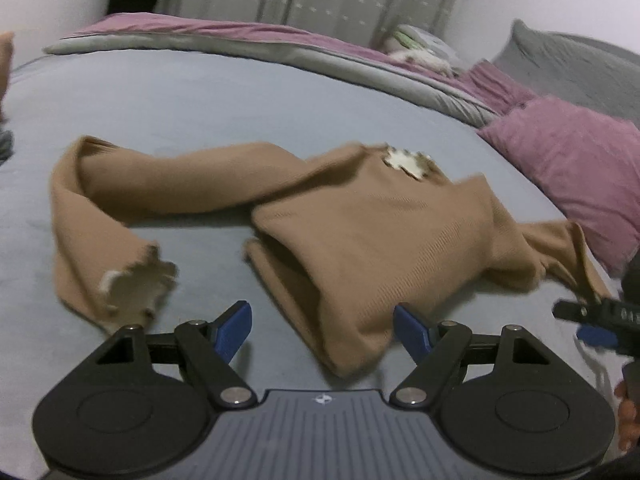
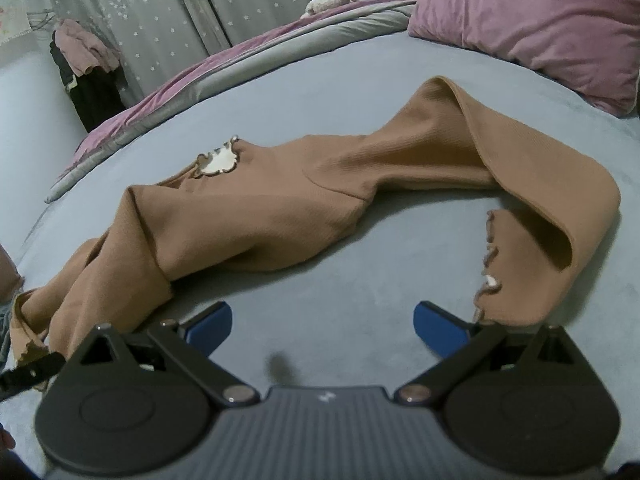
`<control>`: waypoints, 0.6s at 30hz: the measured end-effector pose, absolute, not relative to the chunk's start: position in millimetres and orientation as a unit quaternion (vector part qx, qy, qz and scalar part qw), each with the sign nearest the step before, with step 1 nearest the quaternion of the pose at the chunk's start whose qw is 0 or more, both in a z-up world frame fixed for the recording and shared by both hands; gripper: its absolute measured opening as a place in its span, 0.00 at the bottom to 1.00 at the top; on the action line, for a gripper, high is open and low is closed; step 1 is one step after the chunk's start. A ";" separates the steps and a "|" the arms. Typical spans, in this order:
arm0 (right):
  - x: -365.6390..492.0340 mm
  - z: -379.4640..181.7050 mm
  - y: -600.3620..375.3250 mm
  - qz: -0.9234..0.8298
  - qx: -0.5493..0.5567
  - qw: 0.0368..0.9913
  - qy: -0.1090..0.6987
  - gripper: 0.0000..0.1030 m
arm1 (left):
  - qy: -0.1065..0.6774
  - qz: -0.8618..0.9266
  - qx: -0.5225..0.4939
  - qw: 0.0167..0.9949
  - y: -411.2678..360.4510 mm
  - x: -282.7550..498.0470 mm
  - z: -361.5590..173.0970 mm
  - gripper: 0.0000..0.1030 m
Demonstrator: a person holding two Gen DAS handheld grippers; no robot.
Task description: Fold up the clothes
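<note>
- The tan sweater (image 1: 360,236) is seen lying rumpled and unfolded on the blue-grey bed (image 1: 180,108), one long sleeve (image 1: 120,184) trailing toward 9 o'clock in the left wrist view.
- The left tongs (image 1: 322,326) are held wide open and empty at the hem; the right tongs (image 2: 323,322) likewise (nothing gripped).
- Spreading is judged the step in hand; a hem or sleeve grasp is called for next.
- A pink pillow (image 1: 580,176) is seen at 3 o'clock, curtains (image 2: 160,12) behind.

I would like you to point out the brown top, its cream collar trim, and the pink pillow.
brown top (image 1: 360,240), left wrist view, middle of the body.
cream collar trim (image 2: 218,162), right wrist view, centre of the trim.
pink pillow (image 2: 532,12), right wrist view, middle of the pillow face.
</note>
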State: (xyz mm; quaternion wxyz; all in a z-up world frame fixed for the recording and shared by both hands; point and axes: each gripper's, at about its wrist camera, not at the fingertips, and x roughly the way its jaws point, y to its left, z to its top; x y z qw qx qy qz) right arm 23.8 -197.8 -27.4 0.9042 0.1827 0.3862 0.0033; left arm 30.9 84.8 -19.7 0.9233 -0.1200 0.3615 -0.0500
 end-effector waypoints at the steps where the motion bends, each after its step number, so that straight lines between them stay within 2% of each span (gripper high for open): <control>1: 24.5 -28.8 -199.0 0.007 0.187 0.903 0.387 0.98 | 0.364 -0.053 -0.120 0.922 82.3 31.0 -22.2 0.74; 5: 29.6 -31.9 -202.8 0.016 0.199 0.904 0.378 0.98 | 0.365 -0.072 -0.129 0.919 73.4 32.1 -29.7 0.73; 9: 38.6 -36.2 -203.7 0.020 0.207 0.906 0.368 0.98 | 0.352 -0.079 -0.113 0.926 65.9 35.4 -32.6 0.63; 16: 55.8 -45.7 -194.0 0.046 0.195 0.917 0.344 0.98 | 0.343 -0.077 -0.120 0.928 73.0 39.8 -31.9 0.38; 18: 58.1 -47.0 -190.1 0.051 0.190 0.922 0.333 0.98 | 0.343 -0.082 -0.132 0.926 75.4 39.7 -31.8 0.26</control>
